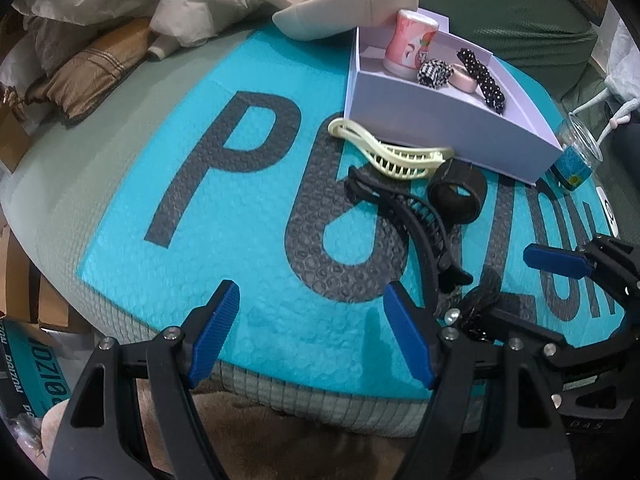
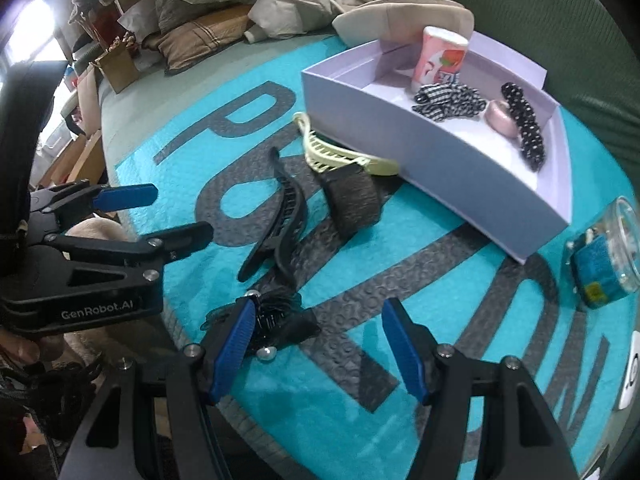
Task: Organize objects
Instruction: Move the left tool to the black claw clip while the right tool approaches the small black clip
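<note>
Presumably for boxing, the black hair accessory (image 2: 272, 320) is approached by the spread right gripper (image 2: 316, 344) (left gripper (image 1: 312, 332) likewise spread, empty), the white box (image 2: 420, 152) waiting nearby.

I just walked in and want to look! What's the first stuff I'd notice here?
The big turquoise padded mailer with huge dark letters covers the surface. On it sits a pale lilac box holding a pink cup and scrunchies. In front of the box lie a cream hair claw and a black hair claw.
</note>
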